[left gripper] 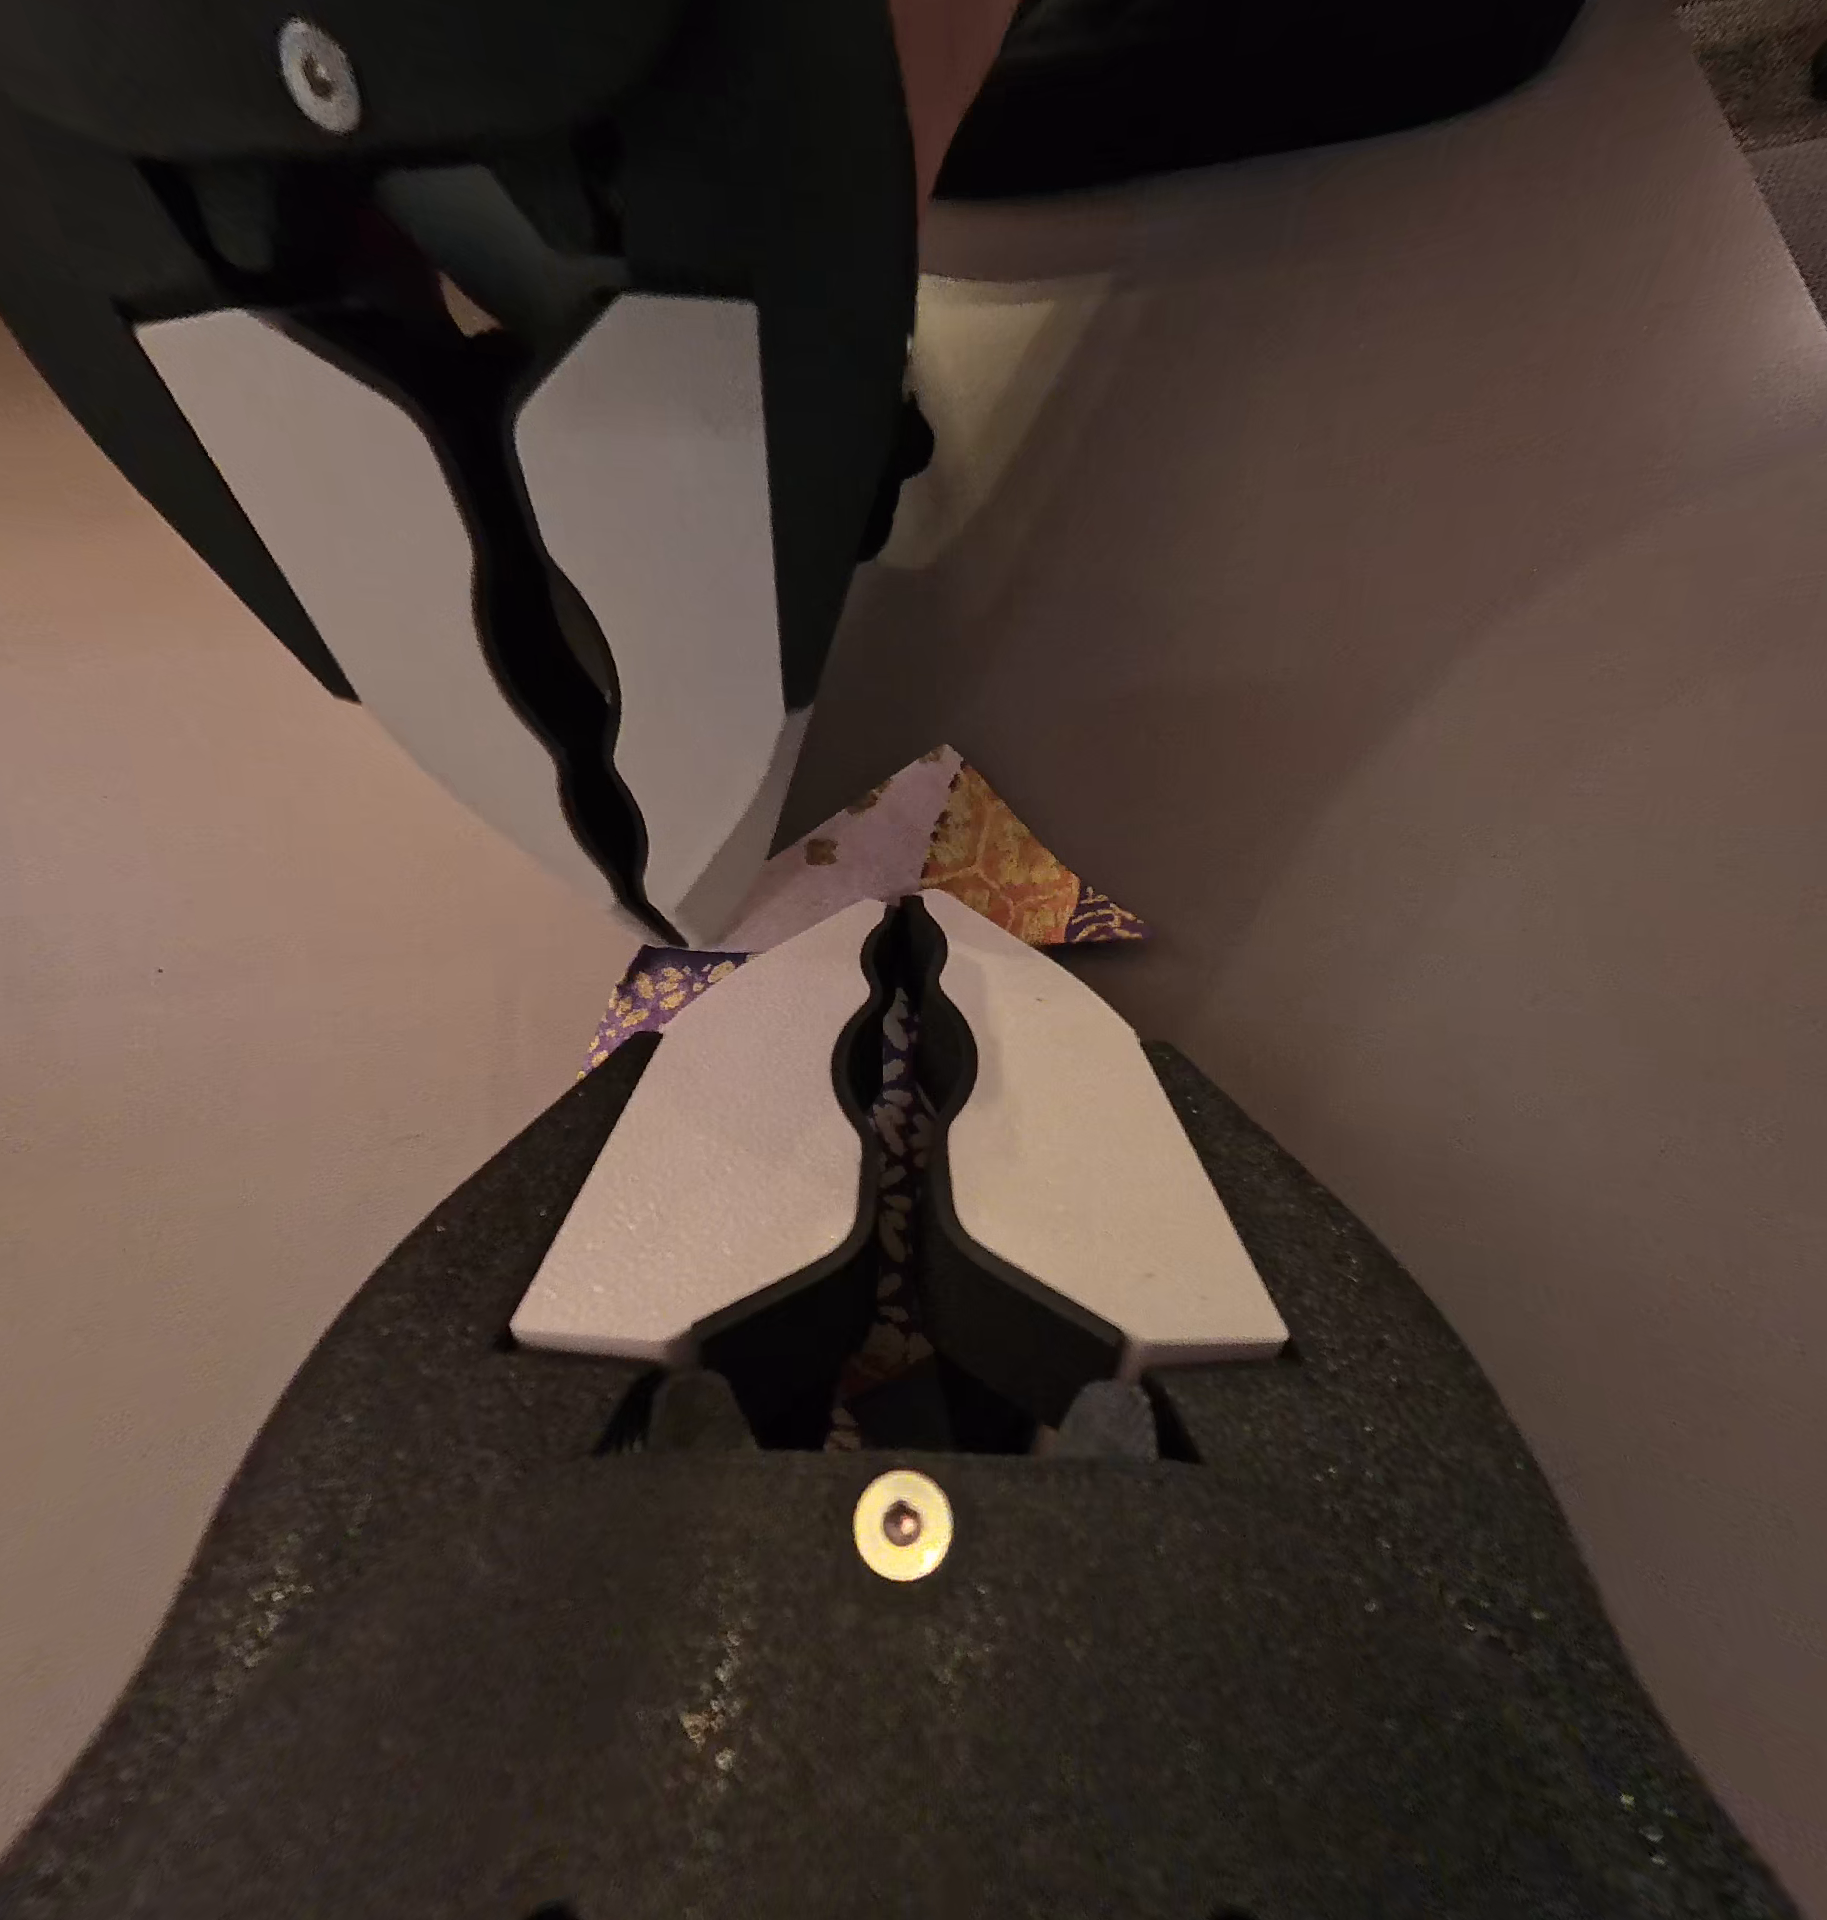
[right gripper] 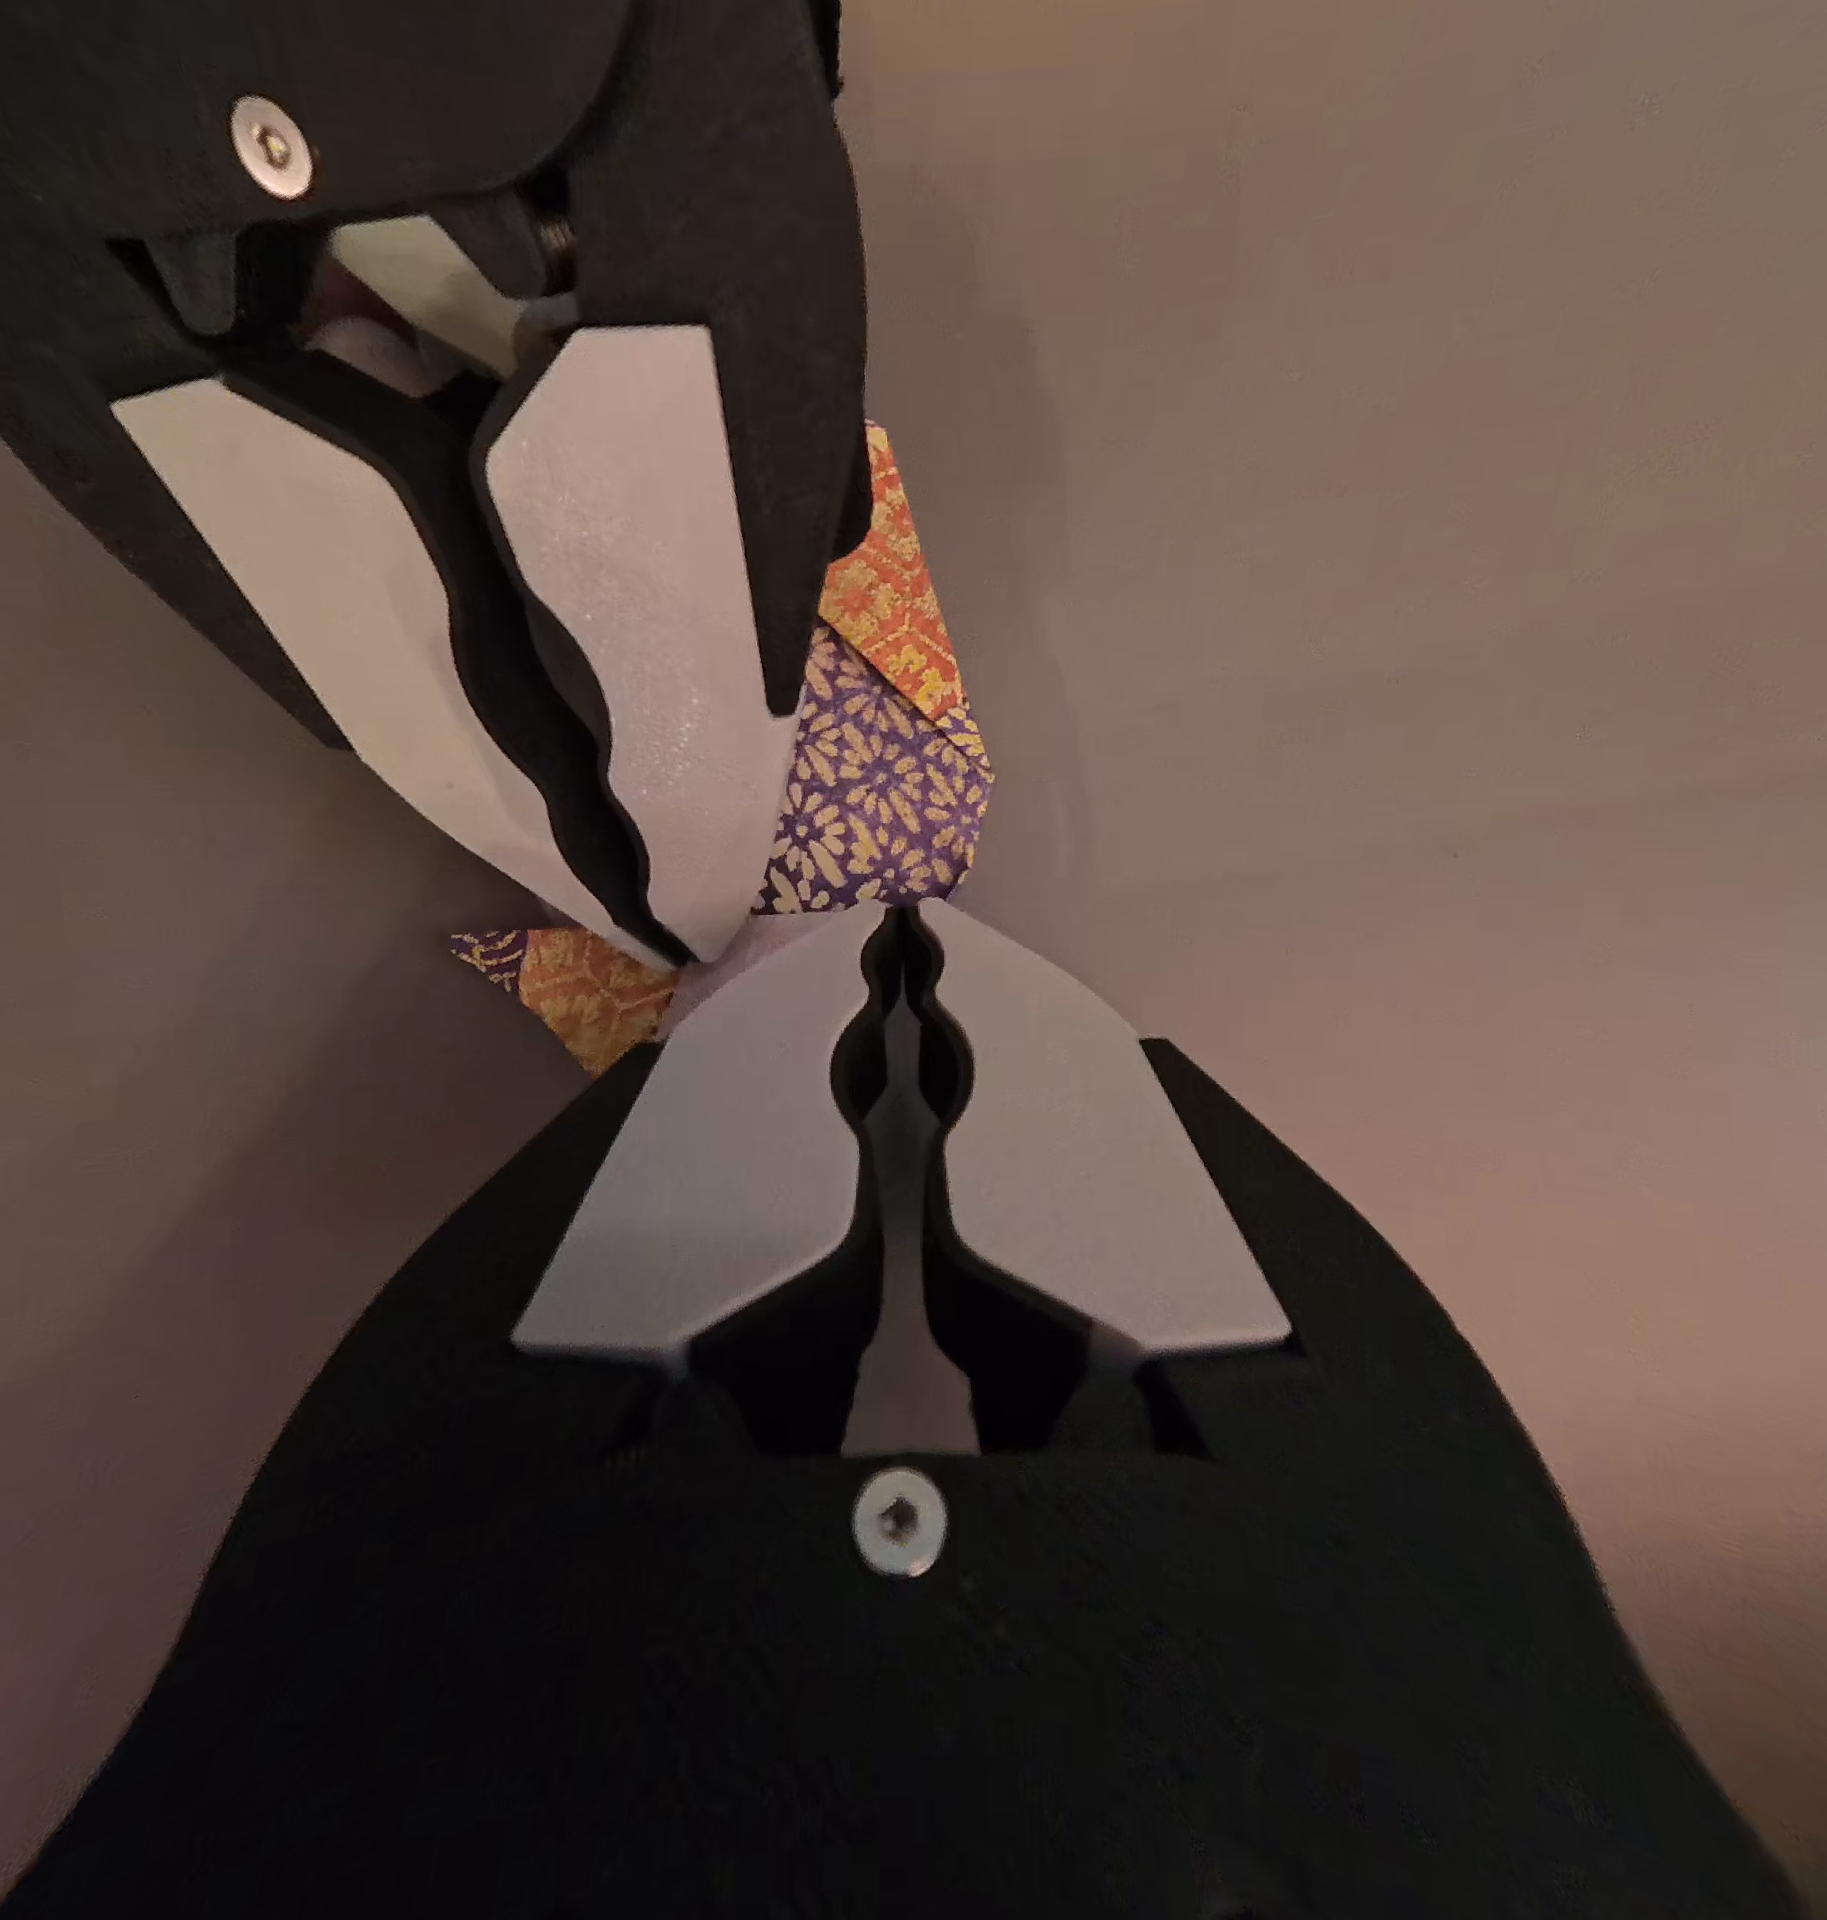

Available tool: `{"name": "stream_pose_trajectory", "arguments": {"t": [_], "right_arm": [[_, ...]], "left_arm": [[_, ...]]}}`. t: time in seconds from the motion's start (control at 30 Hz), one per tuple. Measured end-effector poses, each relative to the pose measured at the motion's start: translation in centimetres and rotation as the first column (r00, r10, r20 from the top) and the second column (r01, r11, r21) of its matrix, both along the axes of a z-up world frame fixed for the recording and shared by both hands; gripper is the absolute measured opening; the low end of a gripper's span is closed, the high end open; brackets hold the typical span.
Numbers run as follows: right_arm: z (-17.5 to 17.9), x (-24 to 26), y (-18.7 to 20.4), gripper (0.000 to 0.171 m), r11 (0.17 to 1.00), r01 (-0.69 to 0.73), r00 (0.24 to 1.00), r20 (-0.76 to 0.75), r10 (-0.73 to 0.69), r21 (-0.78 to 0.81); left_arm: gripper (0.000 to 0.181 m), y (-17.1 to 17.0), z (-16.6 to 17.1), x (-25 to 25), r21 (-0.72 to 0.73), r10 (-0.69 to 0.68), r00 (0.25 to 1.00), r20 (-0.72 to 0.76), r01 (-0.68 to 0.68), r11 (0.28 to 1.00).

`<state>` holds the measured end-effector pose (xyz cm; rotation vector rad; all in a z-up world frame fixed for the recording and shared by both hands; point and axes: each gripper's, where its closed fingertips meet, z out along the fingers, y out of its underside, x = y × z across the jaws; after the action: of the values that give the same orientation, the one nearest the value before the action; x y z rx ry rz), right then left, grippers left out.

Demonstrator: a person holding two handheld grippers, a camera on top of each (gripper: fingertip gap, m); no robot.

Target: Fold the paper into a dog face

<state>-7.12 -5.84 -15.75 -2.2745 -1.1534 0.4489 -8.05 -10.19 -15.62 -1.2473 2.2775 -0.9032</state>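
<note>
With fingers together, the left tool (left gripper: 904, 920) and right tool (right gripper: 904, 920) are pressing tip to tip onto the patterned paper (right gripper: 878, 800), which is lying flat on the tabletop (right gripper: 1408, 727) directly beneath both tips

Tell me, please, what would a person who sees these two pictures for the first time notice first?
Two black grippers with white fingers meet tip to tip at the centre: the left gripper and the right gripper, both shut. Under their tips lies a small folded paper with purple, orange and gold patterns, on a plain pale grey table. The paper is the only colourful thing in view.
</note>
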Motion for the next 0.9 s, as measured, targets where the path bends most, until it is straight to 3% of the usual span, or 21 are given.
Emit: {"name": "stream_pose_trajectory", "arguments": {"t": [0.37,0.77,0.9], "right_arm": [[0.0,0.0,0.0,0.001,0.992,0.065,0.998,0.021,-0.063,-0.111],[1.5,0.4,0.9,0.001,0.995,0.096,0.99,-0.096,-0.099,-0.03],[0.9,0.2,0.5,0.001,0.998,0.055,0.997,-0.059,-0.056,-0.028]], "left_arm": [[0.001,0.0,0.0,0.0,0.004,0.002,1.0,-0.001,-0.002,1.0],[0.001,0.0,0.0,0.0,-0.009,0.008,1.0,-0.022,-0.008,1.0],[0.001,0.0,0.0,-0.1,-0.001,0.004,1.0,-0.027,-0.004,1.0]]}}
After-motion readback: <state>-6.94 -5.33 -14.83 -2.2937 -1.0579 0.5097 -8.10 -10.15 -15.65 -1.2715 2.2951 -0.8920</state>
